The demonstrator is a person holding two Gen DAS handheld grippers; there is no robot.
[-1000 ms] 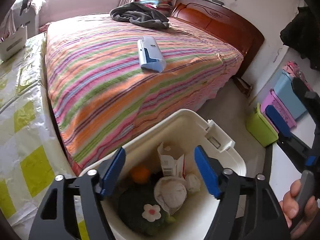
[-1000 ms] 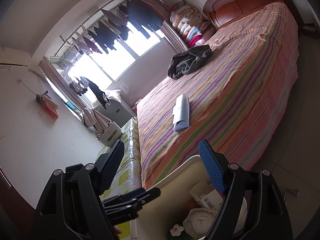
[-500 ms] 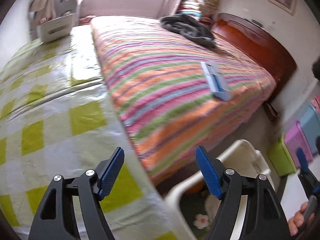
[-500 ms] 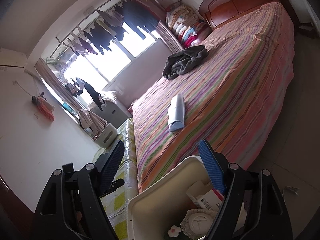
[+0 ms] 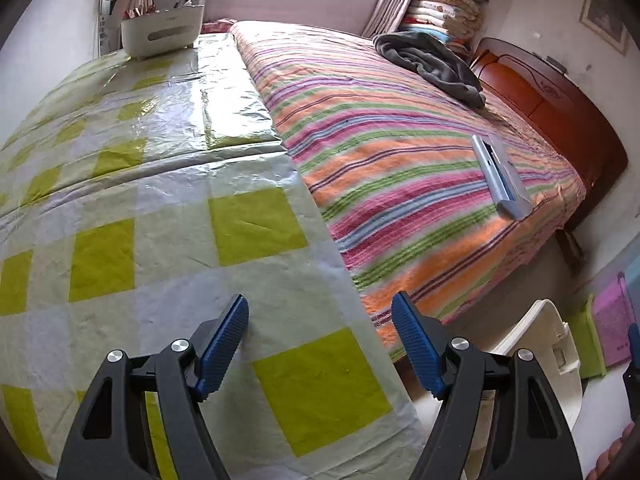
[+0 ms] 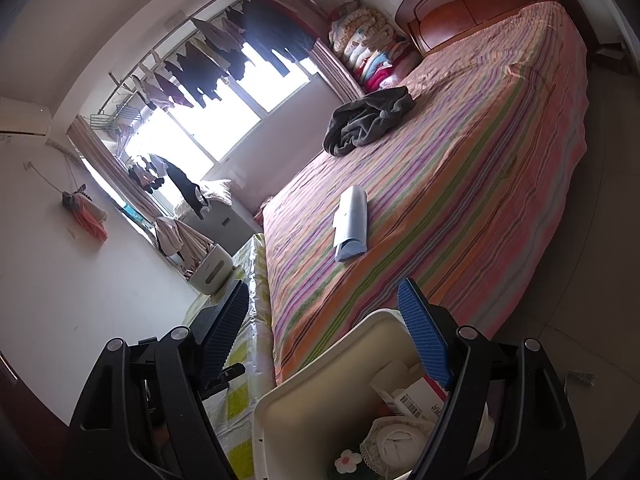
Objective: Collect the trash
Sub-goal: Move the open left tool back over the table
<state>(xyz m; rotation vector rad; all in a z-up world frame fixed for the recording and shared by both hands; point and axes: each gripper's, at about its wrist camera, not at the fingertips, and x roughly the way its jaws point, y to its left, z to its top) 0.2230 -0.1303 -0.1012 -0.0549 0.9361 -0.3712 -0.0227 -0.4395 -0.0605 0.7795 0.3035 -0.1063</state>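
A white trash bin (image 6: 320, 396) stands on the floor at the foot of the striped bed (image 6: 460, 200). It holds a barcoded carton (image 6: 412, 398), a white crumpled wad (image 6: 400, 440) and a flower-marked item (image 6: 346, 462). My right gripper (image 6: 324, 328) is open and empty above the bin. My left gripper (image 5: 320, 340) is open and empty over the yellow-checked plastic cloth (image 5: 120, 200), with the bin's rim (image 5: 536, 344) to its right. A blue-and-white pack (image 5: 500, 178) lies on the bed, also in the right wrist view (image 6: 352, 228).
A dark grey garment (image 5: 432, 64) lies near the wooden headboard (image 5: 560, 108). A white basket (image 5: 162, 32) stands at the far end of the checked cloth. Coloured storage boxes (image 5: 612, 324) line the right wall. A paper scrap (image 6: 578, 378) lies on the floor.
My left gripper has swung left, from above the bin to over the checked cloth. The right gripper has hardly moved. Both stayed open.
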